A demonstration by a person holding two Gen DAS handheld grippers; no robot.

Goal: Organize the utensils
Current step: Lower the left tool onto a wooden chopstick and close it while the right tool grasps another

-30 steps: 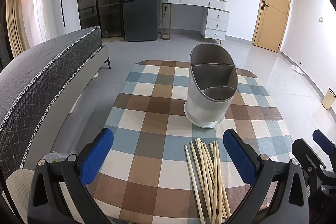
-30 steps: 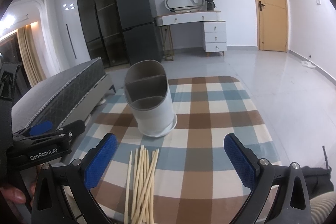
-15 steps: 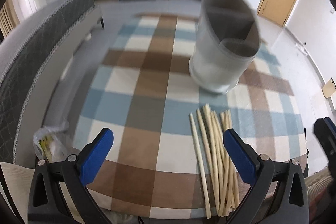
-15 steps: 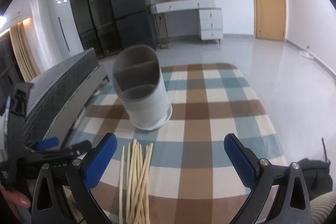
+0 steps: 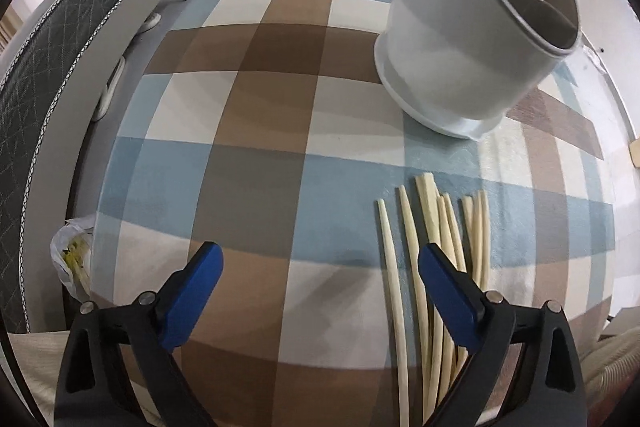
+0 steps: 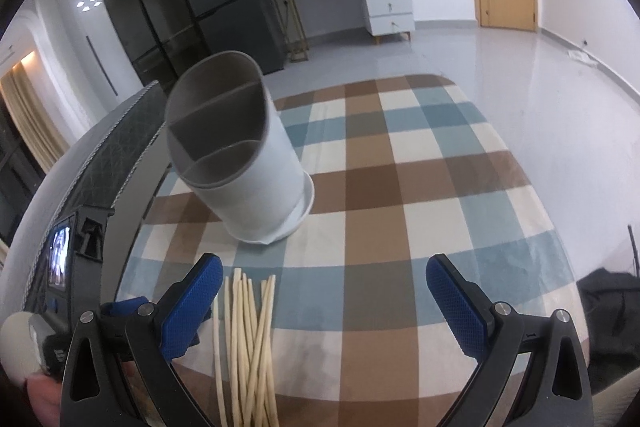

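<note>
Left gripper (image 5: 320, 281): low over the near part of the surface (image 5: 256, 107); blue-padded fingers (image 5: 192, 293) spread wide, nothing between them. Its right finger sits over the left side of the chopstick bundle; contact can't be told.
Right gripper (image 6: 320, 291): fingers (image 6: 454, 307) spread wide, holding nothing; held higher and further back, its left finger just beside the bundle.
Chopsticks (image 5: 434, 239): pale loose bundle lying flat on the checked cloth at the near edge, tips fanned toward the holder; a couple cross over each other in the right wrist view (image 6: 250, 339).
Utensil holder (image 6: 240, 163): grey-white oval caddy on a shallow drip base, upright, inside divided into compartments, all showing bare; stands just beyond the chopstick tips, apart from them.
Surroundings: quilted grey bed (image 5: 52, 39) along the left side of the surface; plastic bag (image 5: 74, 255) on the floor by it.
</note>
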